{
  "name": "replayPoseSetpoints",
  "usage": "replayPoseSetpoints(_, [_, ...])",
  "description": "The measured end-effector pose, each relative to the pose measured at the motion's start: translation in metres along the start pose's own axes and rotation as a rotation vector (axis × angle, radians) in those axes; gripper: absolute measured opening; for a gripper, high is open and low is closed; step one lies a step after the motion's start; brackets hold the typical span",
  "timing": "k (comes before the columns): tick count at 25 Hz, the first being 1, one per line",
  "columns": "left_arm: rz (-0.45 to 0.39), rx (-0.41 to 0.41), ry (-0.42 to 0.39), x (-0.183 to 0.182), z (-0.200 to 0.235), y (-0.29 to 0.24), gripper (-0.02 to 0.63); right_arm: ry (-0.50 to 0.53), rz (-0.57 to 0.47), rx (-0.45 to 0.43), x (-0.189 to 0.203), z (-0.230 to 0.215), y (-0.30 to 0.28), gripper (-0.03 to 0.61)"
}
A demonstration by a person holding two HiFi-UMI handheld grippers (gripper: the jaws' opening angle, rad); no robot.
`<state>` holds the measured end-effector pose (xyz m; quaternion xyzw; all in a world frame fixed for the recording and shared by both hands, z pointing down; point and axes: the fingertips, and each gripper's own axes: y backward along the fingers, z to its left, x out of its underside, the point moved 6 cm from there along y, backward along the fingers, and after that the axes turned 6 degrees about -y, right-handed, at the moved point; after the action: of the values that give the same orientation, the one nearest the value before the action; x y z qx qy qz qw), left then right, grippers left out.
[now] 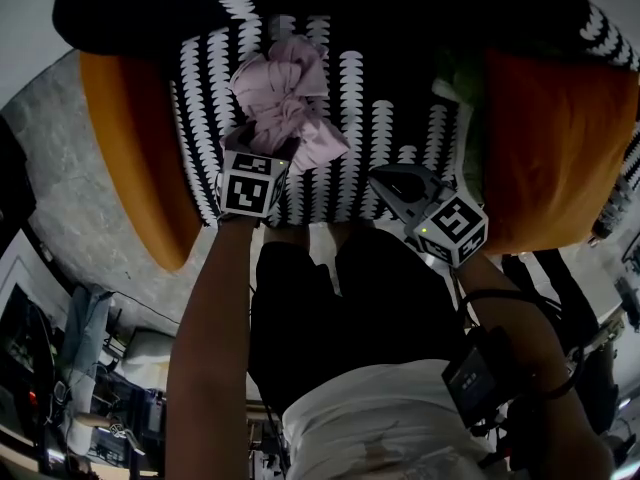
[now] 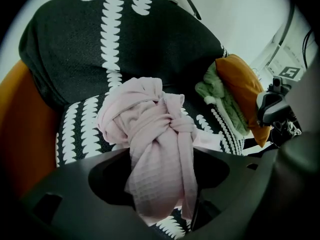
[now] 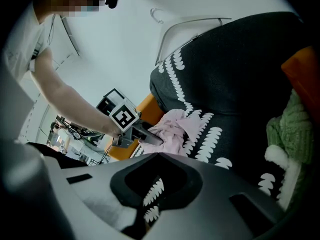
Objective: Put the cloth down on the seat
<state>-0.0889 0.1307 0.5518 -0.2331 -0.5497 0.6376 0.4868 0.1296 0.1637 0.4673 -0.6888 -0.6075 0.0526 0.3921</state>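
Seat (image 1: 390, 138), black with white marks between orange arms (image 1: 130, 148), bears pink cloth (image 1: 285, 103) inside wide-spread left claw (image 1: 265, 158); right claw (image 1: 395, 183) closed.

Reads as a lab or workshop room, not a home. One armchair (image 1: 390, 118) sits on a grey stone-look floor (image 1: 60, 158). Cluttered gear (image 1: 70, 398) and cables are at lower left of the head view. There's a bare white wall (image 3: 125, 39), and a square marker tag (image 2: 289, 73) upper right in the left gripper view.
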Motion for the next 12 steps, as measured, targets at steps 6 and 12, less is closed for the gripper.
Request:
replayPoseSetpoints(6, [-0.057,-0.076,0.034,-0.013,-0.019,0.017,0.341,0.013,-0.005,0.012,0.007,-0.007,0.025,0.015])
replayPoseSetpoints(12, [-0.078,-0.091,0.079,0.000,-0.030,0.056,0.339,0.038,-0.006,0.013,-0.013,0.010,0.032,0.015])
